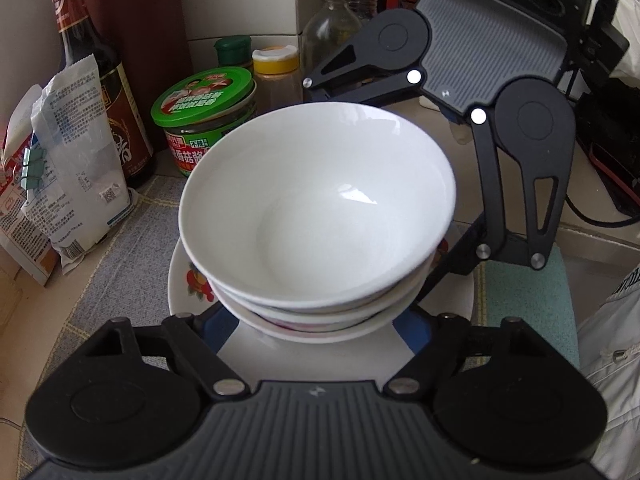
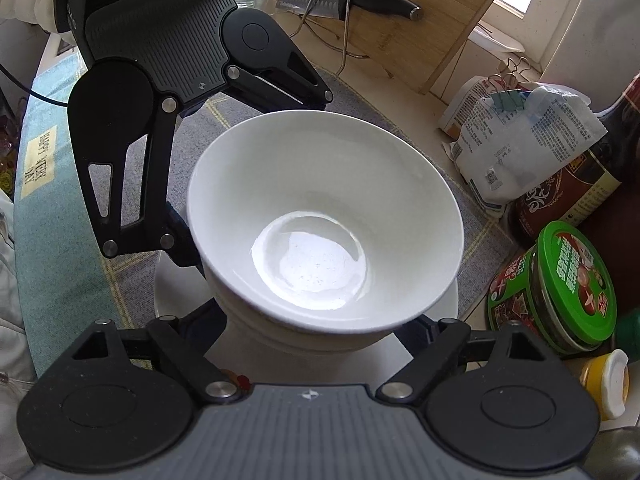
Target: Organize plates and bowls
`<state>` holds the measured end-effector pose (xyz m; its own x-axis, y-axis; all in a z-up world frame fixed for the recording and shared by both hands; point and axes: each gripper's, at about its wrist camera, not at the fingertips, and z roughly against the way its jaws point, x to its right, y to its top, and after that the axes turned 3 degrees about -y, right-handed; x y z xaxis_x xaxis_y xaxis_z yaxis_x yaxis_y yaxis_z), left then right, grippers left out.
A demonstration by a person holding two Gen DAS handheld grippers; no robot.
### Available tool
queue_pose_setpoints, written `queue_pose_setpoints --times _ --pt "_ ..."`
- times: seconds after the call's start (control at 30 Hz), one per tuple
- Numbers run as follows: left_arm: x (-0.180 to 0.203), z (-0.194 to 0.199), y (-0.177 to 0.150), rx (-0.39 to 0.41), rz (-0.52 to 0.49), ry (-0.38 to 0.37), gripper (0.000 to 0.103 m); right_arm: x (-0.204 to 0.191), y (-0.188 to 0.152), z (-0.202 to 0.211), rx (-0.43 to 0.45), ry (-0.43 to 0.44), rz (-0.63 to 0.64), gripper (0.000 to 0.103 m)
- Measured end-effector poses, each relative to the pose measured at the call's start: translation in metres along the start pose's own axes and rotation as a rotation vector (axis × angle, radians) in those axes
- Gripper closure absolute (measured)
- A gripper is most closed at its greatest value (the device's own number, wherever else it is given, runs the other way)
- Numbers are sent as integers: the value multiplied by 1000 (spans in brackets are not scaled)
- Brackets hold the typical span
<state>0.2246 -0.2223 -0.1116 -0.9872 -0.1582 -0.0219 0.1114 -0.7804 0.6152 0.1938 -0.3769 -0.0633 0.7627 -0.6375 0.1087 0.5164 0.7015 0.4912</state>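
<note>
**White bowls stacked on a plate, both grippers flanking**

Grey cloth with pale yellow grid lines covers most of the tabletop I can see, with a teal mat lying next to it. On the cloth sits a plate with a red fruit print at its rim, and on that plate stands the stack of bowls: a plain white one on top, nested in at least two more whose rims show beneath it.

My left gripper reaches in from the near side of its own view. Its jaws stand moderately apart, one blue-padded finger on each side of the stack's base. I cannot tell whether the pads press the lowest bowl, because the bowls hide the tips.

My right gripper comes in from the opposite side; its jaws are spread wide to either side of the stack, with the tips hidden under the top bowl's rim.

Beside the cloth stand a dark sauce bottle, crumpled white bags held by a clip, a green-lidded jar and a yellow-capped jar. In the right wrist view, a cutting board leans at the back with a knife on a wire rack in front of it.
</note>
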Motion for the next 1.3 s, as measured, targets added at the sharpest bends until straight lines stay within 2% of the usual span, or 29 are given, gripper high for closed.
queue_pose_setpoints --times 0.07,0.17,0.3,0.4,0.43,0.63,0.67,0.77,0.83,0.9,1.03,1.17,1.3 --pt "3 2 -1 11 -8 13 11 -3 0 -1 -1 -20 22 0" --pt "5 6 -4 25 22 23 9 -5 -1 1 2 -23 13 0" --pt "12 24 -16 88 57 86 8 -7 -2 5 -3 -47 -28 0" --pt "16 46 -26 190 114 151 6 -13 -3 8 -21 -108 -78 0" --pt "18 57 -29 231 141 198 4 -16 -3 10 -21 -129 -94 0" --pt "35 114 -46 478 179 438 1 -39 6 33 -37 -278 -318 0" --pt "35 119 -48 491 205 453 1 -43 9 37 -39 -299 -375 0" --pt "36 129 -51 459 293 445 1 -60 17 45 -44 -392 -548 0" --pt "41 134 -53 415 346 480 1 -72 23 48 -61 -465 -665 0" --pt "48 142 -56 365 408 523 1 -83 26 50 -75 -498 -757 0" --pt "60 155 -64 308 498 546 1 -116 33 56 -64 -597 -866 0" --pt "63 162 -73 234 590 571 1 -145 34 63 4 -639 -988 0" --pt "65 169 -83 223 629 567 1 -163 38 69 37 -665 -1046 0"
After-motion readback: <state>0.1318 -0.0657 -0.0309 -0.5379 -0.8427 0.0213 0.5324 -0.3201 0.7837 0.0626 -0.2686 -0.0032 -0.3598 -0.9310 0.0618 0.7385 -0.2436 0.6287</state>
